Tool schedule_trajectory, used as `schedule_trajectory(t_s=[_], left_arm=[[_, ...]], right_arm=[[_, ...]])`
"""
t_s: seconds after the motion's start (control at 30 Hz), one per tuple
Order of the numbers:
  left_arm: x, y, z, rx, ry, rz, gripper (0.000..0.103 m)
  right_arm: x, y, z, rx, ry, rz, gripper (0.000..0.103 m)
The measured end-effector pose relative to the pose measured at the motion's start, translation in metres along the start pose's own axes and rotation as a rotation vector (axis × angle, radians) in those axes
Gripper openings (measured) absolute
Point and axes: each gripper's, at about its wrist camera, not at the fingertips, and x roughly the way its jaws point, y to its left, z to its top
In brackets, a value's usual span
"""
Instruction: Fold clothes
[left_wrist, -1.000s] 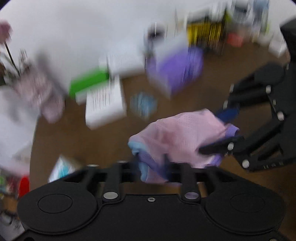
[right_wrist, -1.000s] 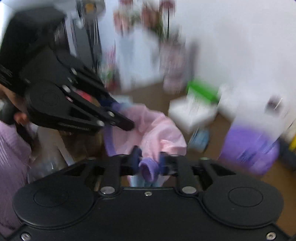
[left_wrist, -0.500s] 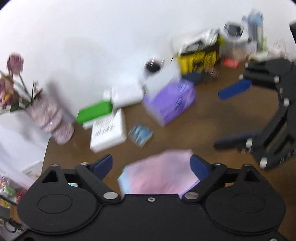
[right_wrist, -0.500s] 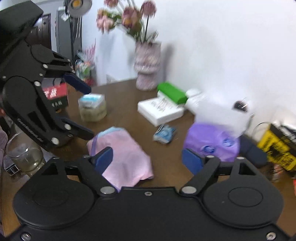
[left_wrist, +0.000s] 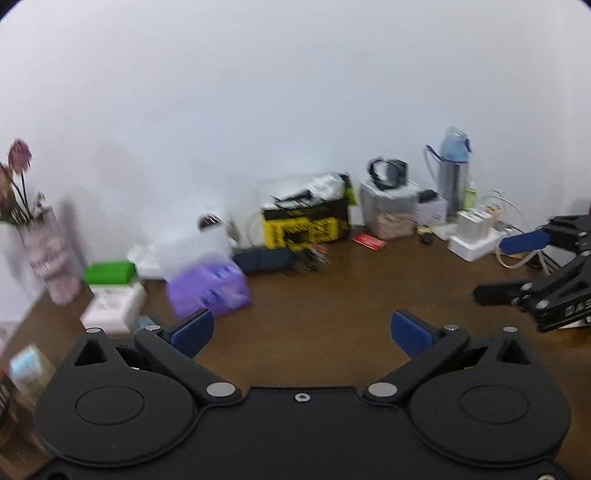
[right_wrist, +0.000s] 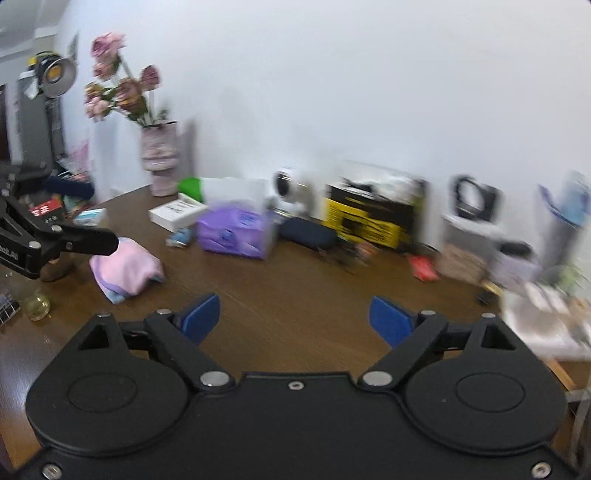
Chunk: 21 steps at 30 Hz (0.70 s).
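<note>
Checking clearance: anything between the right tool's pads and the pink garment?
Only bare brown table lies between the opening right tool and the pink garment, as the right wrist view shows.

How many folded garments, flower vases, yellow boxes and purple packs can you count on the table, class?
Folded garment: 1
Flower vase: 1
Yellow box: 1
Purple pack: 1
Total: 4

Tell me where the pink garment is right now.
In the right wrist view, the pink garment lies folded on the table at left, beside the left gripper, held by neither.
</note>
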Motion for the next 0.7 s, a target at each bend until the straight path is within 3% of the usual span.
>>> schedule_trajectory(t_s=[0.2, 0.37, 0.6, 0.7], left_arm=[[-0.017, -0.043, -0.061, -0.046, 0.031, -0.016, 0.103], [-0.037, -0.061, -0.113, -0.08, 0.035, 0.022, 0.103], [-0.048, -0.077, -0.163, -0.122, 0.013, 0.028, 0.103], [-0.047, -0.079, -0.176, -0.13, -0.016, 0.047, 0.103]], right_arm=[[-0.057, -0.005, -0.053, 0.005, -0.009, -0.059, 0.096], [-0.094, 0.022, -0.122, 0.027, -0.014, -0.116, 0.097], [-0.109, 0.058, -0.188, 0.058, -0.033, -0.173, 0.098], [-0.106, 0.061, -0.199, 0.128, -0.042, -0.195, 0.098]])
